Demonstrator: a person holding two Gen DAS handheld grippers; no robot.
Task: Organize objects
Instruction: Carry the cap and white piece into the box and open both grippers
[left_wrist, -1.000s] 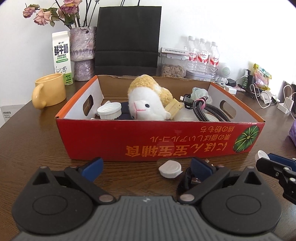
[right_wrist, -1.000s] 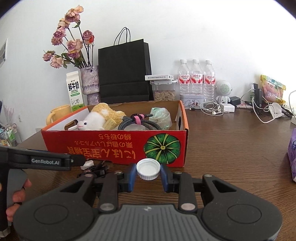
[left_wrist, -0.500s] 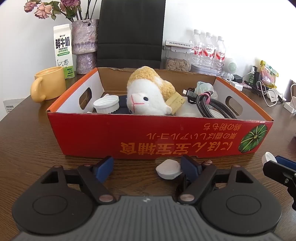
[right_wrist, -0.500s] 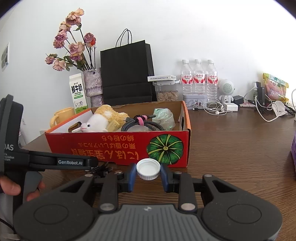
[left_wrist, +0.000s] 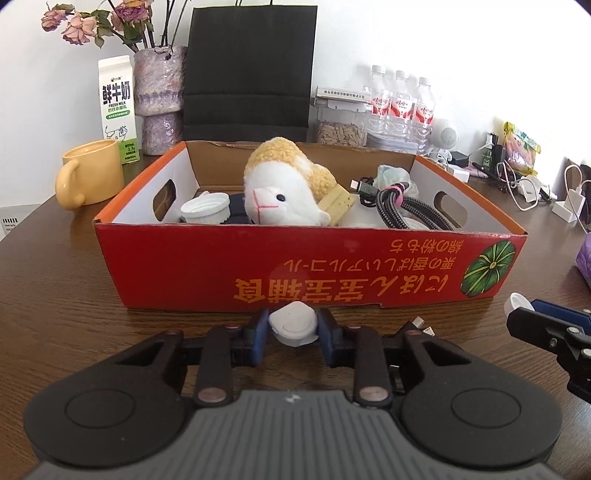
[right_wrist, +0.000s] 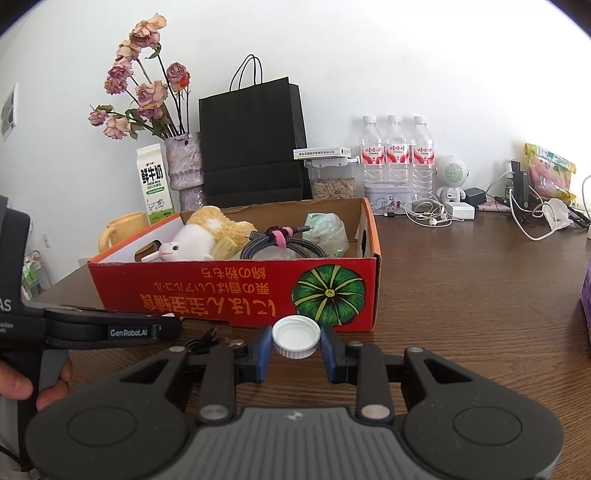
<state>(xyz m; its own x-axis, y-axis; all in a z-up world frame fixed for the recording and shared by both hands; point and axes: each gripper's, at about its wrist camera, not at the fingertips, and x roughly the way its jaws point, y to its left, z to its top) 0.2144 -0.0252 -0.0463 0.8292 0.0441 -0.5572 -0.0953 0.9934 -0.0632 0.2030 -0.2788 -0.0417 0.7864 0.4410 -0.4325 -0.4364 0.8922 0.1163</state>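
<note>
Left wrist view: the left gripper (left_wrist: 293, 328) has just closed its jaws on a small white case (left_wrist: 293, 324), right in front of the red box (left_wrist: 303, 266) on the table (left_wrist: 55, 295). Right wrist view: the right gripper (right_wrist: 295, 345) pinches a white bottle cap (right_wrist: 296, 336) just before the same box, with the left gripper off to its left.

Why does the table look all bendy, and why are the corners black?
Left wrist view: the round lens bows the table edge and tilts the red box walls; the white wall glares bright. Right wrist view: the same curving, dark corners where the lens circle ends, and the black bag is sharp while the tongs up close look huge.
</note>
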